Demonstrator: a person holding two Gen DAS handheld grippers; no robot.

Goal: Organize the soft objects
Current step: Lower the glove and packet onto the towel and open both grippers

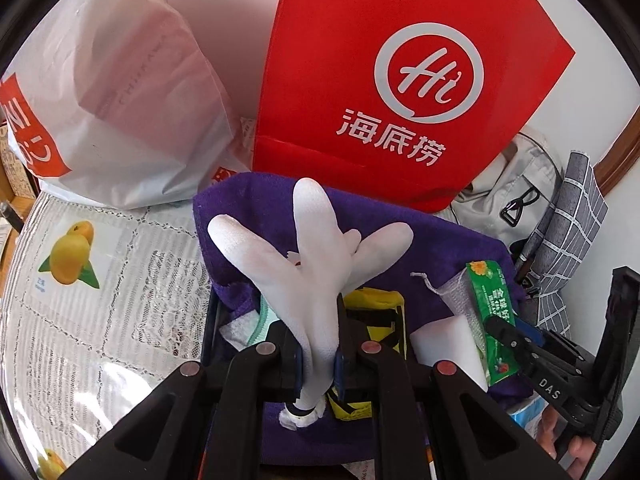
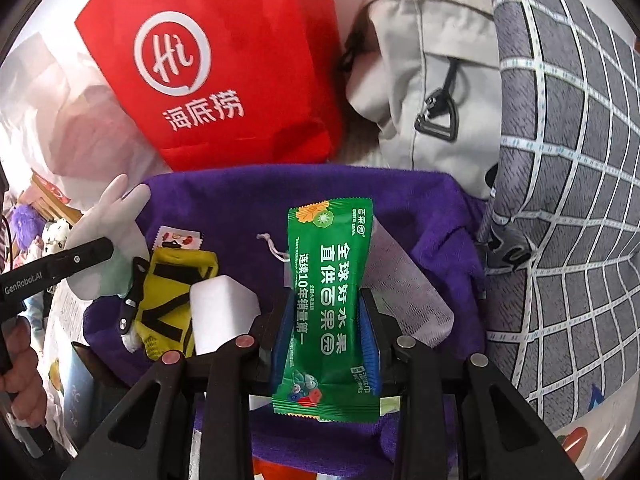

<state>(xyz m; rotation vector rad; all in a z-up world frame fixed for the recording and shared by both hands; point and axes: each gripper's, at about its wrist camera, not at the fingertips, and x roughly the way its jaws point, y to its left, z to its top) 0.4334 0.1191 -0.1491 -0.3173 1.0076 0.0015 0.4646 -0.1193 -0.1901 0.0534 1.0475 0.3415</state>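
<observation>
My left gripper (image 1: 318, 364) is shut on a white glove (image 1: 316, 256), whose fingers splay upward above a purple cloth (image 1: 432, 248). The glove also shows in the right wrist view (image 2: 108, 236) at the left. My right gripper (image 2: 326, 320) is shut on a green wet-wipe packet (image 2: 330, 304), held over the same purple cloth (image 2: 420, 208); the packet shows in the left wrist view (image 1: 490, 316). On the cloth lie a yellow-and-black fabric item (image 2: 168, 300), a white sponge block (image 2: 222, 312) and a white mesh drawstring pouch (image 2: 404, 288).
A red paper bag (image 1: 384, 72) stands behind the cloth, with a white plastic bag (image 1: 116, 92) to its left. A grey backpack (image 2: 432, 72) and a grey checked cushion (image 2: 568, 184) are at the right. A lace tablecloth with fruit prints (image 1: 100, 300) covers the table.
</observation>
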